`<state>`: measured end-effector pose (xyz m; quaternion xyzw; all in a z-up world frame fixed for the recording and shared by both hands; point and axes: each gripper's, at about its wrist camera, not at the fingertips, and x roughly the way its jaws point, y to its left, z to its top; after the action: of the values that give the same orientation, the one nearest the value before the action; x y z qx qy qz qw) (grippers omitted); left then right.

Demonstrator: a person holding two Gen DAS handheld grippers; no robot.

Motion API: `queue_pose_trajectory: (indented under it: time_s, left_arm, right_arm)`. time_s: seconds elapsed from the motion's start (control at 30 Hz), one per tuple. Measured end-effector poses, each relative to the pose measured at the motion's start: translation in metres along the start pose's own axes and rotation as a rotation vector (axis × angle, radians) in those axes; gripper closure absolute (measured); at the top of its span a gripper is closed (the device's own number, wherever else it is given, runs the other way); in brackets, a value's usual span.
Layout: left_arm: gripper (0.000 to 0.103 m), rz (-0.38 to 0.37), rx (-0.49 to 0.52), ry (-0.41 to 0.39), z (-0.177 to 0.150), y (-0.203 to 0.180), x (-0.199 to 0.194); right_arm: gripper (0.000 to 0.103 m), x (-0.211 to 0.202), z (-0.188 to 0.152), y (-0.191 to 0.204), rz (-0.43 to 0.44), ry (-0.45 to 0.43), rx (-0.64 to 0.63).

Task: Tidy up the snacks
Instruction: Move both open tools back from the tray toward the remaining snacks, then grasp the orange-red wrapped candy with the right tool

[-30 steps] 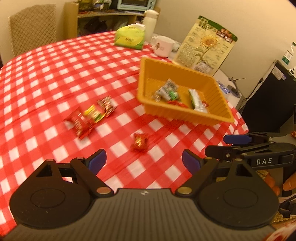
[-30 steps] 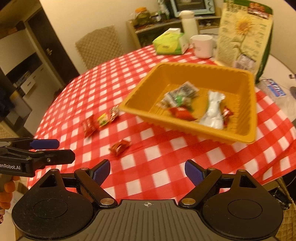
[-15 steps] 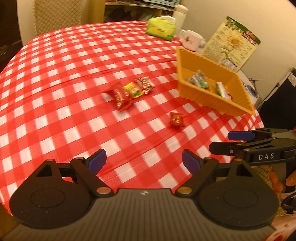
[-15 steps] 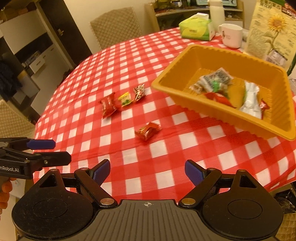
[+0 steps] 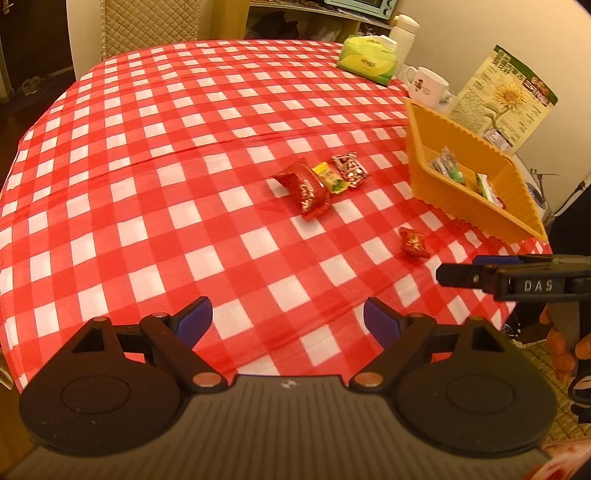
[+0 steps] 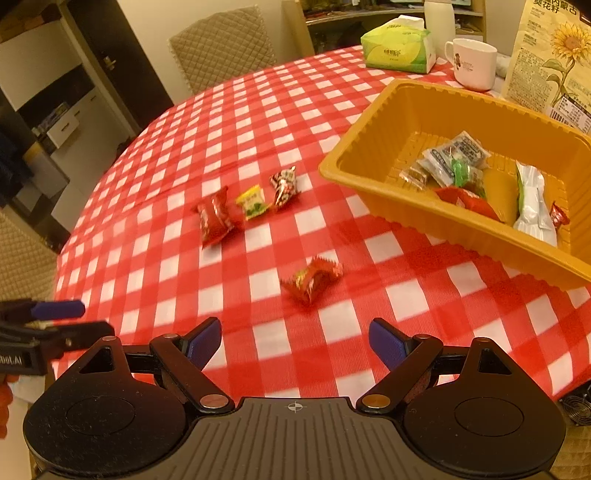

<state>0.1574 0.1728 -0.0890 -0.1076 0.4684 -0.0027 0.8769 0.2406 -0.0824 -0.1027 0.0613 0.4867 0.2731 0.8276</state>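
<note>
An orange tray (image 6: 354, 168) (image 5: 476, 206) holding several wrapped snacks sits at the right of the red checked table. On the cloth lie a red packet (image 6: 213, 221) (image 5: 304, 189), a yellow-green candy (image 6: 252, 202) (image 5: 328, 178), a dark red-white candy (image 6: 283, 187) (image 5: 350, 170) and a lone red candy (image 6: 312, 280) (image 5: 413, 242). My left gripper (image 5: 288, 319) is open and empty above the near table edge. My right gripper (image 6: 294, 341) is open and empty, just short of the lone red candy.
A green tissue pack (image 6: 397, 50), a white mug (image 6: 472, 62), a white bottle (image 6: 439, 16) and a sunflower-seed bag (image 6: 554, 59) stand at the table's far side. A quilted chair (image 6: 221, 44) stands behind the table.
Both grippers have drawn closer to the loose snacks. The left view swung left, so the tray slid to its right edge. Both stayed open.
</note>
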Motion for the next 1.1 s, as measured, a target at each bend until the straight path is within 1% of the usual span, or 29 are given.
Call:
queue_pose_trajectory:
  time_s: [0.1, 0.17, 0.2, 0.33, 0.57, 0.73, 0.87, 0.93, 0.97, 1.0, 1.1]
  left_arm:
    - [0.015, 0.000, -0.001, 0.001, 0.003, 0.005, 0.005]
    - [0.015, -0.001, 0.001, 0.002, 0.006, 0.008, 0.007]
    - [0.015, 0.000, 0.002, 0.002, 0.007, 0.009, 0.009]
    - [0.015, 0.005, 0.000, 0.000, 0.011, 0.015, 0.013]
    - [0.015, 0.020, -0.013, 0.004, 0.015, 0.028, 0.018]
    - [0.015, 0.023, -0.017, 0.003, 0.018, 0.032, 0.020]
    - [0.015, 0.011, -0.005, -0.005, 0.021, 0.029, 0.021]
    - [0.016, 0.003, 0.002, -0.008, 0.023, 0.025, 0.022]
    - [0.016, -0.001, 0.006, -0.008, 0.024, 0.024, 0.023]
    - [0.016, -0.004, 0.011, -0.008, 0.026, 0.022, 0.024]
    - [0.017, -0.011, 0.036, -0.010, 0.028, 0.015, 0.028]
  right_arm:
    - [0.017, 0.007, 0.008, 0.002, -0.015, -0.011, 0.007]
    - [0.024, 0.013, 0.012, 0.004, -0.029, -0.019, 0.006]
    - [0.031, 0.017, 0.014, 0.005, -0.034, -0.018, 0.009]
    - [0.041, 0.031, 0.021, 0.005, -0.050, -0.010, 0.039]
    - [0.047, 0.048, 0.026, 0.006, -0.083, 0.008, 0.052]
    - [0.055, 0.057, 0.028, 0.006, -0.108, 0.020, 0.045]
    - [0.060, 0.061, 0.028, 0.009, -0.132, 0.023, 0.015]
    - [0.066, 0.062, 0.027, 0.011, -0.142, 0.024, -0.010]
    - [0.068, 0.062, 0.026, 0.011, -0.144, 0.024, -0.020]
    - [0.071, 0.062, 0.025, 0.011, -0.145, 0.023, -0.029]
    - [0.074, 0.060, 0.023, 0.009, -0.134, 0.023, -0.046]
